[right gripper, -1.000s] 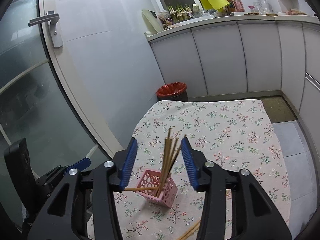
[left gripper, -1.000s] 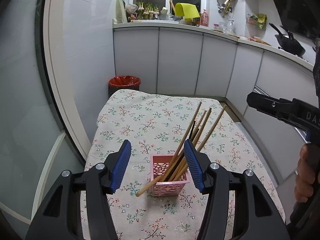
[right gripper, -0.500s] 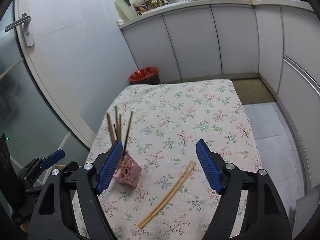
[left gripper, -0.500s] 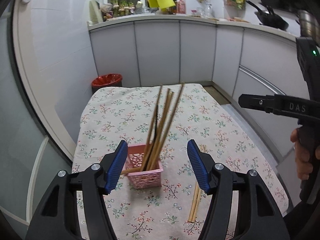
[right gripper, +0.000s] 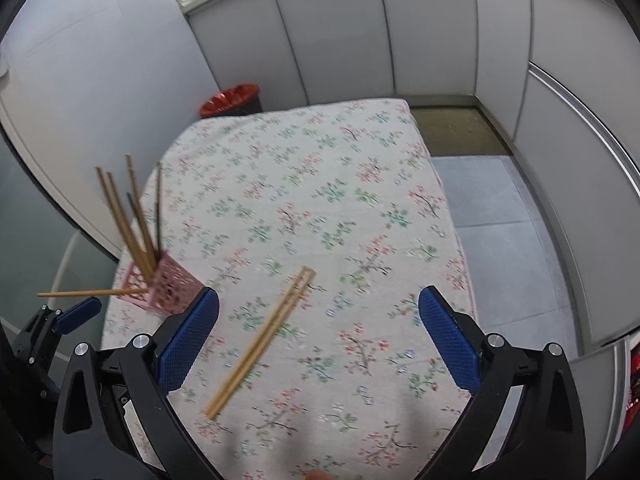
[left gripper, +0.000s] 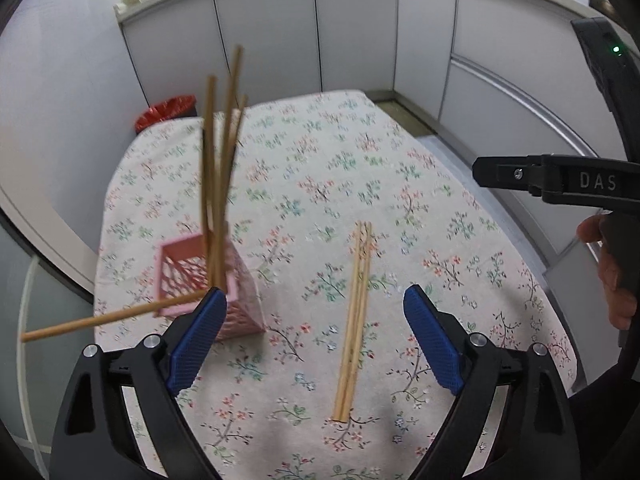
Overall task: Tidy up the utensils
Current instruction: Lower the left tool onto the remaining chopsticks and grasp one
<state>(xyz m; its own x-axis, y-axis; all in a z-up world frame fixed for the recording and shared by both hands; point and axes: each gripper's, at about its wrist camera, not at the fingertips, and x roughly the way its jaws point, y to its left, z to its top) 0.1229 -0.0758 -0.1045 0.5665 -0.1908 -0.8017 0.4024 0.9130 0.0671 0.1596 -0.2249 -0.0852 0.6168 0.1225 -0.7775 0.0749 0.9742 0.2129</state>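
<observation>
A pink lattice holder (left gripper: 188,268) stands on the floral tablecloth (left gripper: 320,184) and holds several wooden chopsticks (left gripper: 218,184); one sticks out sideways to the left (left gripper: 108,318). It also shows in the right wrist view (right gripper: 168,286). A loose bundle of chopsticks (left gripper: 354,316) lies flat on the cloth, also in the right wrist view (right gripper: 262,338). My left gripper (left gripper: 314,340) is open and empty above the loose bundle. My right gripper (right gripper: 320,340) is open and empty, just right of the bundle.
A red bin (right gripper: 230,98) stands on the floor behind the table. Grey cabinets (left gripper: 352,28) run along the back and right. A glass door (right gripper: 36,220) is at the left. The table's right edge drops to a tiled floor (right gripper: 500,216).
Both grippers have swung right, from the pink holder to the loose chopsticks on the cloth, and have opened wider. The holder now sits at the left of both views.
</observation>
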